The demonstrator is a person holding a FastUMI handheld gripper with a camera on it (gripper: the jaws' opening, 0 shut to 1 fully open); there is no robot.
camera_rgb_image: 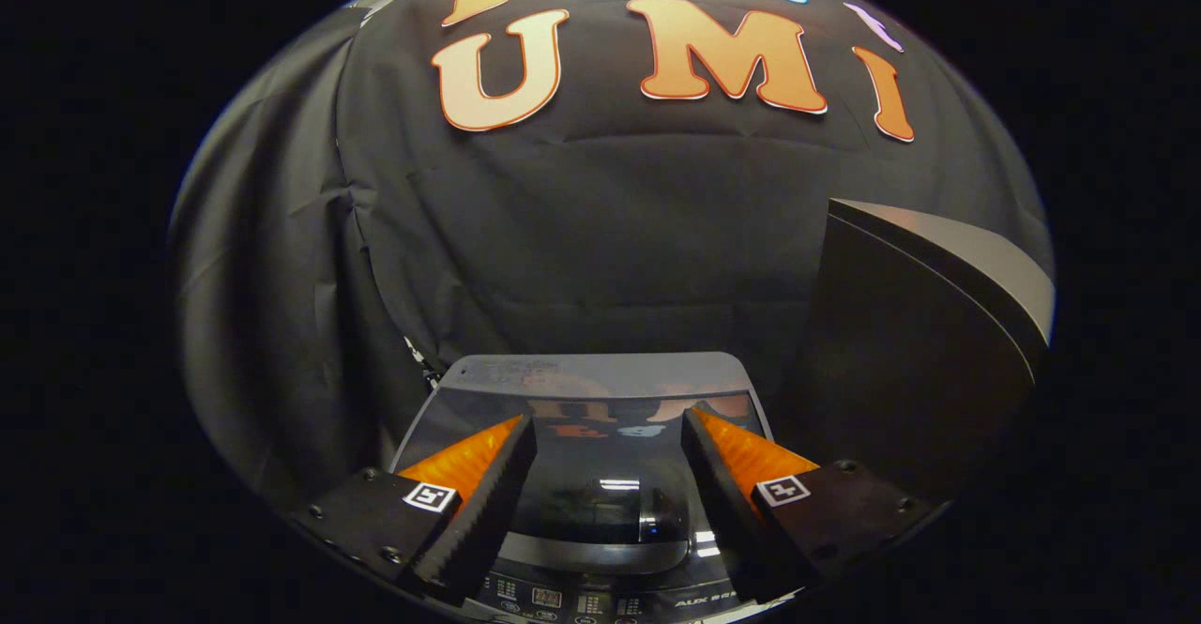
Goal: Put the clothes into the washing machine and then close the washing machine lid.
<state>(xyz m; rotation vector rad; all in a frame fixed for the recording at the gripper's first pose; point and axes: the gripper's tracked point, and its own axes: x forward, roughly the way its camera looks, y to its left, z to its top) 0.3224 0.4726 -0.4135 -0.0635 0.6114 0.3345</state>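
The washing machine (600,371) stands below and just ahead of my fingers, seen from above its front. Its glossy dark lid (600,474) lies flat and shut over the tub, mirroring the booth wall. The control panel (582,601) runs along the front edge under my fingers. My gripper (608,427) hovers above the lid, open, with nothing between its fingers. No clothes are in sight.
A tall dark panel with a grey top edge (919,324) rises beside the machine on the right, close to my right finger. Black cloth hangs behind and to the left of the machine.
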